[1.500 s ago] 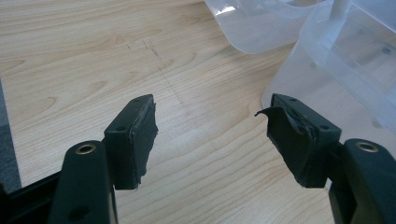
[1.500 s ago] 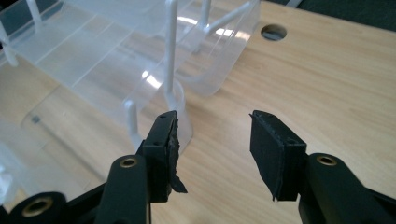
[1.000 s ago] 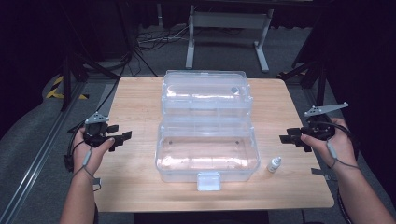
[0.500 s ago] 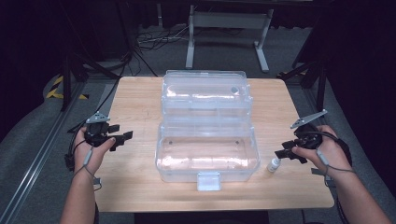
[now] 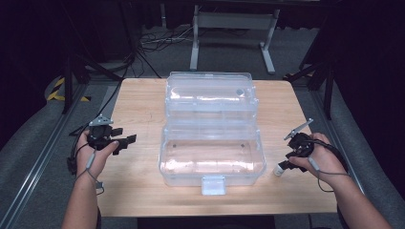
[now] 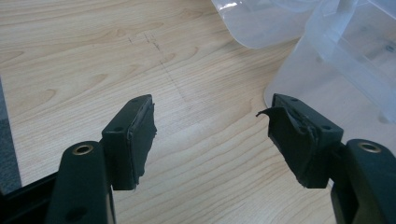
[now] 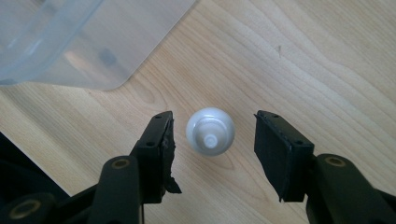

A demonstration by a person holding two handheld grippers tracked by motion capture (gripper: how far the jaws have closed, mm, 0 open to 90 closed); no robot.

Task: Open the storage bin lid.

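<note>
A small white dropper bottle [image 7: 210, 132] stands upright on the wooden table [image 5: 138, 100], just right of an open clear plastic box [image 5: 163, 157]. My right gripper [image 7: 213, 119] points down over the bottle [image 5: 278, 170] with one jaw on each side. Its jaws have just closed a little, and gaps still show between the pads and the bottle. My left gripper [image 5: 125, 140] hovers open left of the box, with bare table between its fingers. In the left gripper view, that gripper [image 6: 210, 105] has a torn right pad [image 6: 292, 140].
The box's lid [image 5: 210, 93] lies folded back toward the far edge, and a white latch [image 5: 213, 185] hangs at its front. Bare wood spreads around both hands. Metal stand legs and cables sit on the floor beyond the table.
My right gripper has come down and toward the box, tilting from level to point down over the bottle. The left hand has stayed where it was.
</note>
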